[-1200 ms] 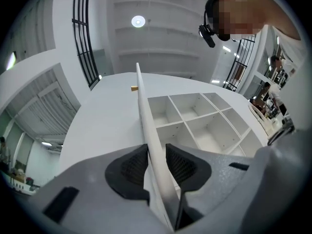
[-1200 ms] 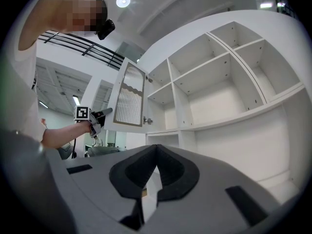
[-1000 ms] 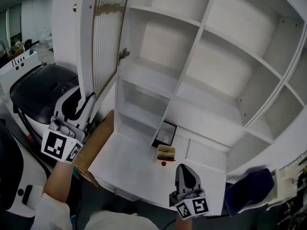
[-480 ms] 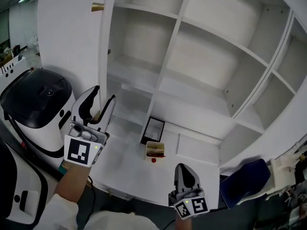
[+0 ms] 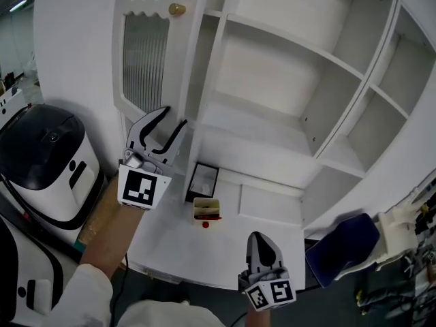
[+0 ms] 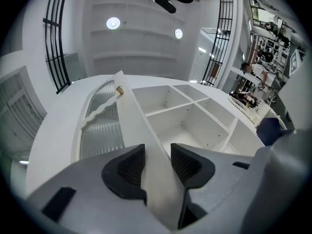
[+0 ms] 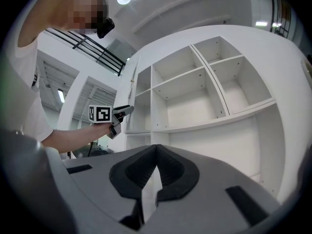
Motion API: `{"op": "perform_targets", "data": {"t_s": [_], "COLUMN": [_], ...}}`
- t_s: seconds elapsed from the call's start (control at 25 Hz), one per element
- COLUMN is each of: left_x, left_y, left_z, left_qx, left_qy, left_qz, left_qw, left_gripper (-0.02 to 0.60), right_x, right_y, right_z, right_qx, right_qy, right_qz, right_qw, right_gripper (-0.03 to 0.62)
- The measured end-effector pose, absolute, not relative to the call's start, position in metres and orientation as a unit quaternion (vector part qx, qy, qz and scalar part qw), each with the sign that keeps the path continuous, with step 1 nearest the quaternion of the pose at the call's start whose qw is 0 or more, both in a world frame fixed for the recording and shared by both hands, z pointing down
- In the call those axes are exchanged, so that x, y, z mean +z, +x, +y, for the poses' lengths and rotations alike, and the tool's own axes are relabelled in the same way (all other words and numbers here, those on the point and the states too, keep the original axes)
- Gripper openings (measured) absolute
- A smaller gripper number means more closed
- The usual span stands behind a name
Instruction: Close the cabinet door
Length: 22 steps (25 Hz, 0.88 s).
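Note:
The white cabinet door [image 5: 146, 60] has a ribbed glass panel and a brass knob [image 5: 176, 9]. It stands partly open at the left of the open shelves [image 5: 272, 67]. My left gripper [image 5: 174, 118] is at the door's free edge low down, and the edge runs between its jaws. In the left gripper view the door [image 6: 102, 126] and its knob [image 6: 118, 89] stretch away from that gripper [image 6: 157, 152], whose pads stand slightly wide of the edge. My right gripper [image 5: 261, 240] hovers over the counter's front, shut and holding nothing [image 7: 156, 147]. Its view shows the left gripper [image 7: 127, 109] at the cabinet.
On the white counter [image 5: 272, 247] lie a dark-framed tray [image 5: 203, 180] and a small box with red items [image 5: 205, 208]. A black-and-white appliance [image 5: 41, 155] stands left of the cabinet, beside a cardboard box [image 5: 102, 213]. A blue chair [image 5: 340, 254] is at the right.
The door has swung from wide open toward the shelves. My left gripper has moved right with its edge, and its jaws look wider. The right gripper has barely shifted.

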State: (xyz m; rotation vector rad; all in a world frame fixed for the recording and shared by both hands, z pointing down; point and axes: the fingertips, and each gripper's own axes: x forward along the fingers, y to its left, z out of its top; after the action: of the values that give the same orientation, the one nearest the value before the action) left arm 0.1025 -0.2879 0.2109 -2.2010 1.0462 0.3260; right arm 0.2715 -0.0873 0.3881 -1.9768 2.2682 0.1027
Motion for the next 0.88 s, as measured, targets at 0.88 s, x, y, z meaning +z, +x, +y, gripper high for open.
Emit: {"op": "perform_targets", "data": {"t_s": [0.88], "left_x": [0.224], "left_y": [0.182], "left_z": [-0.369], "left_qx": [-0.072], "left_qy": [-0.822], "left_qz": [0.403], "left_qw": [0.396], "left_gripper": [0.173], "right_x": [0.395], "right_y": [0.285], "right_z": [-0.099], "right_qx": [0.023], "right_qy": [-0.652], "right_qz": [0.755], "right_qw": [0.066], "right_gripper": [-0.003]}}
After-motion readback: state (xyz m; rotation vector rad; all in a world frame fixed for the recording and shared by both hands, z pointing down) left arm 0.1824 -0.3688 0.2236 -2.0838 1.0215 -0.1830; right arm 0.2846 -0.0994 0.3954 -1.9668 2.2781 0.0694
